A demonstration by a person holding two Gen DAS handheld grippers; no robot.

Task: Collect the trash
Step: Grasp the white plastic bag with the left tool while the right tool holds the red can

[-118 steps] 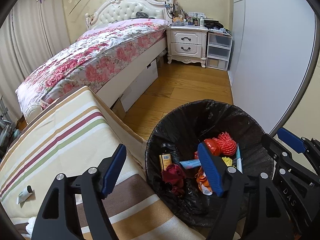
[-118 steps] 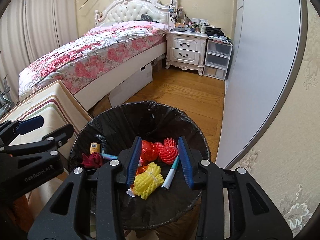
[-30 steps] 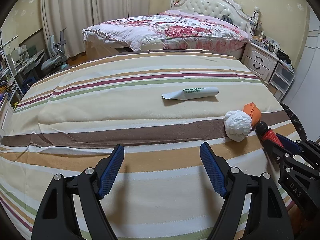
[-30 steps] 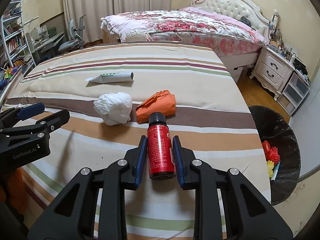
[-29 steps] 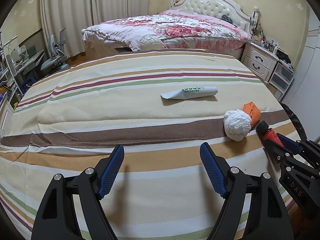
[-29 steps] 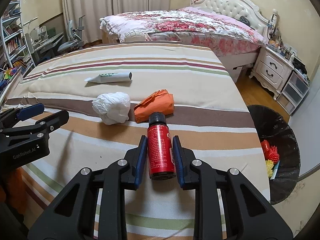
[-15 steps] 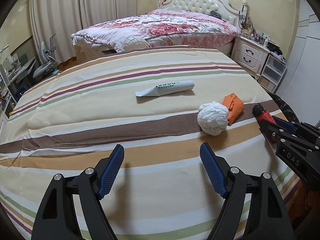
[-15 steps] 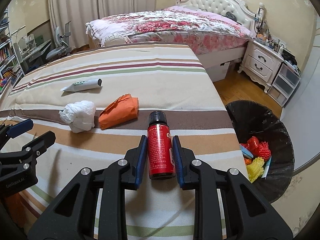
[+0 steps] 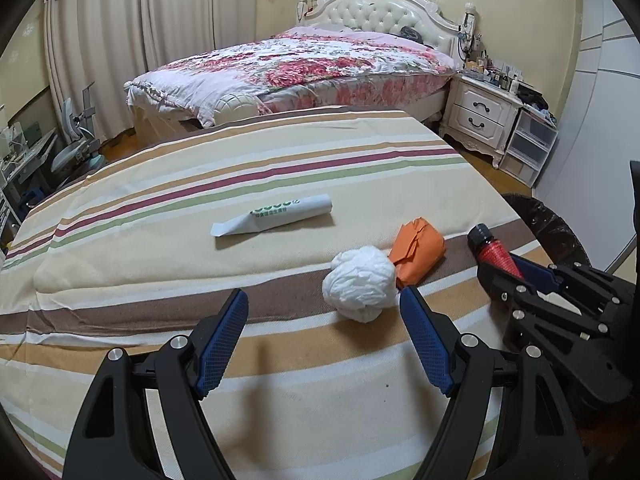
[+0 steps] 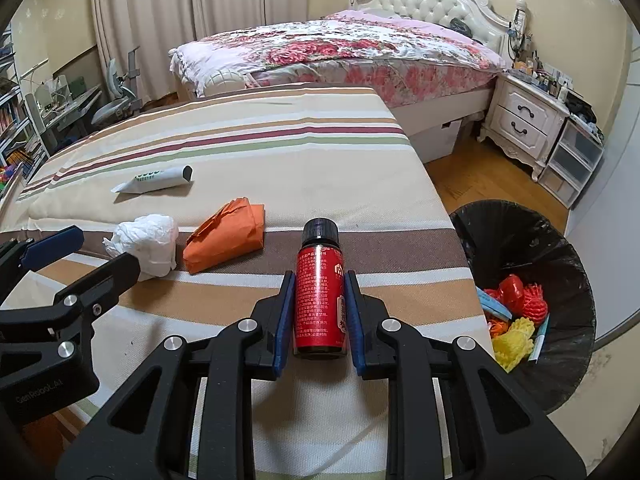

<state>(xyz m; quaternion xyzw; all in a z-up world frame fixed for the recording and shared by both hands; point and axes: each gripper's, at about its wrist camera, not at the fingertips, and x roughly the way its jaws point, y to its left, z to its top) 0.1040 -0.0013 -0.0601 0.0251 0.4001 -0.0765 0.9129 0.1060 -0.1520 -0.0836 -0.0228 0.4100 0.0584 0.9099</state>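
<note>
Both views swung from bin to bed. My right gripper [image 10: 318, 312] was clamped on the red bottle [image 10: 320, 300], my left gripper [image 9: 322, 344] apart, empty. Bin [image 10: 560, 240] lower right held earlier trash; tissue [image 9: 360, 282], orange bag [image 9: 418, 250], tube [image 9: 276, 216] remained mid-frame.

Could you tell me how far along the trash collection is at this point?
Done: several pieces already lie in the black bin. In hand: the right gripper is shut on a red bottle. Left: the white wad, orange wrapper and tube on the striped cover; the left gripper is open.
</note>
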